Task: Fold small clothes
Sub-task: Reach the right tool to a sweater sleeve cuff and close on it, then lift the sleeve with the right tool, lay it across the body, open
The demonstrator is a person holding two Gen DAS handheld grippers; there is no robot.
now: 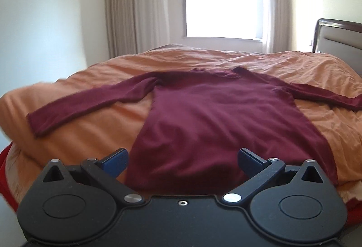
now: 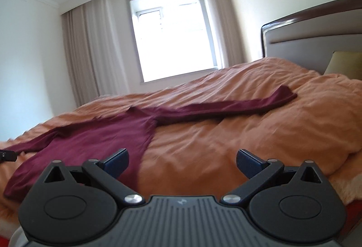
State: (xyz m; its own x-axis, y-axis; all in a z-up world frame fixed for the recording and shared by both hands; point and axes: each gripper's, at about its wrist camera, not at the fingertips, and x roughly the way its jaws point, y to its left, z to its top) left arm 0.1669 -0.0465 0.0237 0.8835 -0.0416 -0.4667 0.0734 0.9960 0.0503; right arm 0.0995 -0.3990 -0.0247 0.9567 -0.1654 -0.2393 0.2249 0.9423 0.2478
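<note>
maroon long-sleeve top (image 1: 217, 115) lies flat and unfolded on my orange duvet (image 1: 113, 70), hem nearest me, neck toward the window, both sleeves spread out sideways, fabric a bit wrinkled.

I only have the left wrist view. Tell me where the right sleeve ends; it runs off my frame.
Observer: The right sleeve lies stretched out flat on the orange duvet, its cuff pointing toward the headboard.
Operator: Report what is beyond that cuff.
Observer: A pale yellow pillow leans against the headboard, apart from the cuff.
Operator: Give me the right claw's state.
Observer: The right claw is open and empty, held over bare duvet just beside the maroon shirt, near its hem.
</note>
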